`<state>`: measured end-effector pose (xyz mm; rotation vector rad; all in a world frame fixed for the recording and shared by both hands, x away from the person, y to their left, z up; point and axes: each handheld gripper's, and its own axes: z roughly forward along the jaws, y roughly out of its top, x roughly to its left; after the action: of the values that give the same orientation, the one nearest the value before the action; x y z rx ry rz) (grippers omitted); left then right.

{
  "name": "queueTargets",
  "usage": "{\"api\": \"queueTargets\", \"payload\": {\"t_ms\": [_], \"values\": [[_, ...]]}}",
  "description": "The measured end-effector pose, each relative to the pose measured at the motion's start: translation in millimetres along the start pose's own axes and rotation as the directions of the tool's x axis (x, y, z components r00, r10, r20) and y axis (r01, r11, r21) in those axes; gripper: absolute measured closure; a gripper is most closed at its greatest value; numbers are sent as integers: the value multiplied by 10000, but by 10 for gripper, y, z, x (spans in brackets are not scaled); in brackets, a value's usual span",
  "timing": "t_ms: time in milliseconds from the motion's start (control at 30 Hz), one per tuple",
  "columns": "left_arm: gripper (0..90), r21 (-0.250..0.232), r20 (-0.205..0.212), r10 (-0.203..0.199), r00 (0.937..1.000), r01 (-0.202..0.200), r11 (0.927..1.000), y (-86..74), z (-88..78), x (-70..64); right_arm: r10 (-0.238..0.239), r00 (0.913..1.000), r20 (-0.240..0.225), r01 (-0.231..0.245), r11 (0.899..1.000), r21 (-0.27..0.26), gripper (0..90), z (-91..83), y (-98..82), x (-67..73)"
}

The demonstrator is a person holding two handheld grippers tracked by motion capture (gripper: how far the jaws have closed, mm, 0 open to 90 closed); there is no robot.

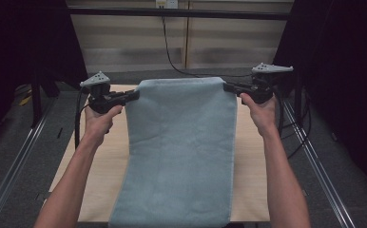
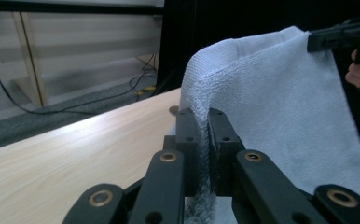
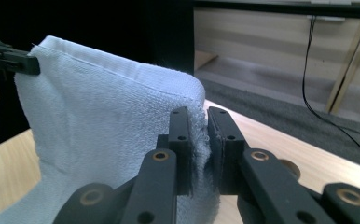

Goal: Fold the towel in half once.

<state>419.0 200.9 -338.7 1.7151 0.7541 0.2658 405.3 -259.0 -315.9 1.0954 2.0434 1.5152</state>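
The pale wooden rectangular table [image 1: 250,180] takes up the middle of the high view, its bare top showing along the 3 o'clock and 9 o'clock sides of the cloth, with dark grey carpet floor [image 1: 24,147] around it.

The light blue terry-cloth towel [image 1: 181,147] is the task's thing: it is held up by its 2 far corners towards 12 o'clock, hangs as 1 broad sheet between the 2 grippers, and slopes down to the table edge at 6 o'clock, where its near end passes the bottom of the view. Its top hem is stretched almost straight from corner to corner.

The left gripper [image 1: 135,94] sits at about 10 o'clock from the towel's centre, held in the person's left hand [image 1: 99,121]. In the left gripper view its 2 black jaws are pressed together on the towel's [image 2: 280,107] corner, the pile bunched between the pads, with the table [image 2: 75,149] behind at 9 o'clock.

The right gripper [image 1: 227,87] sits at about 2 o'clock, held in the right hand [image 1: 260,111]. In the right gripper view its jaws likewise pinch a fold of the towel [image 3: 103,121] at the corner.

A thin black cable [image 1: 169,52] trails down the back wall at 12 o'clock.
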Motion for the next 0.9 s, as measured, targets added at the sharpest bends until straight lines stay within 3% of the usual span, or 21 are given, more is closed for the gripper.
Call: {"api": "queueTargets", "payload": {"t_ms": [133, 300, 433, 500, 633, 733, 800, 900], "values": [[846, 251, 24, 95, 10000, -96, 9996, -109, -73, -13, -95, 9997, -219, 95, 10000, -26, 805, -40, -84, 88], [846, 402, 227, -92, 9997, 83, 9992, -366, -198, -76, -80, 9968, -797, 104, 9995, 291, 804, -123, -418, 272], [846, 482, 522, 132, 9986, -157, 9987, -516, -337, -212, -225, 9942, -1050, 267, 9989, 391, 805, -225, -541, 403], [846, 505, 477, 311, 9984, -335, 9982, -548, -426, -273, -355, 9912, -1275, 413, 9982, 430, 804, -330, -614, 516], [846, 505, 584, 640, 9962, -670, 9965, -502, -579, -374, -540, 9851, -1634, 634, 9966, 525, 803, -514, -719, 723], [846, 270, 903, 820, 9925, -848, 9960, -476, -685, -473, -683, 9801, -1863, 790, 9956, 508, 803, -628, -766, 868], [845, 471, 994, 1192, 9879, -1243, 9911, -517, -746, -560, -686, 9768, -2027, 829, 9946, 629, 803, -672, -814, 929], [845, 1086, 1200, 1194, 9856, -1326, 9852, -743, -811, -634, -510, 9745, -2183, 782, 9900, 1178, 802, -685, -1047, 1029]]}}
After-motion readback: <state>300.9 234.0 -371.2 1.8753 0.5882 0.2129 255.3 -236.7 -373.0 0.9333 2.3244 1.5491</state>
